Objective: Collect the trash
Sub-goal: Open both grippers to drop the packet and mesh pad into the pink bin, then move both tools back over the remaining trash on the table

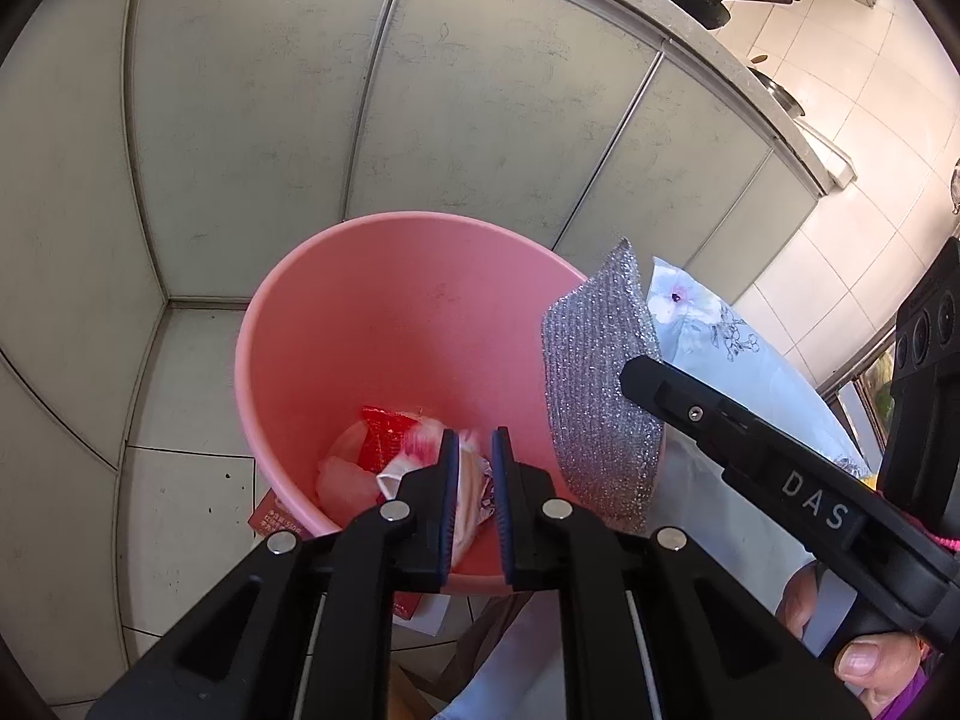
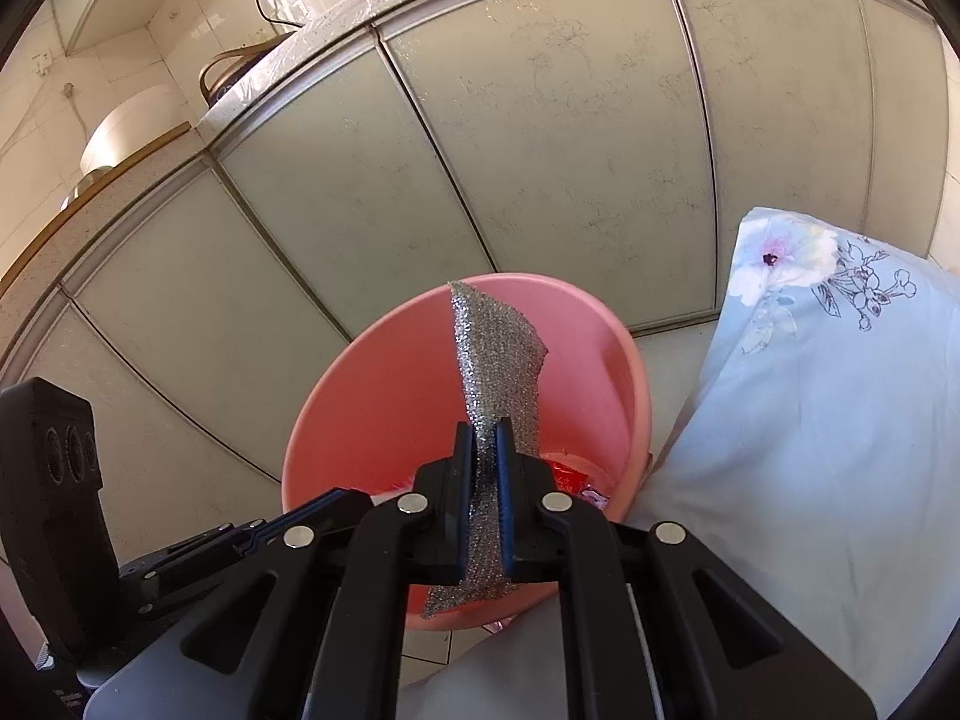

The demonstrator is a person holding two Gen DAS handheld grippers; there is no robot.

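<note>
the white letters "das" stand on the black arm of the right gripper (image 1: 642,381). a red packet (image 1: 277,517) under the pink bucket (image 1: 384,276) carries white print too small to read.

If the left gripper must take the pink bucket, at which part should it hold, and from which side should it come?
Probably the near rim of the pink bucket: a thin wall that narrow fingers can straddle. Come from above, one finger inside, one outside. Stay left of the silver scouring pad, which the right gripper holds over the right side.
</note>
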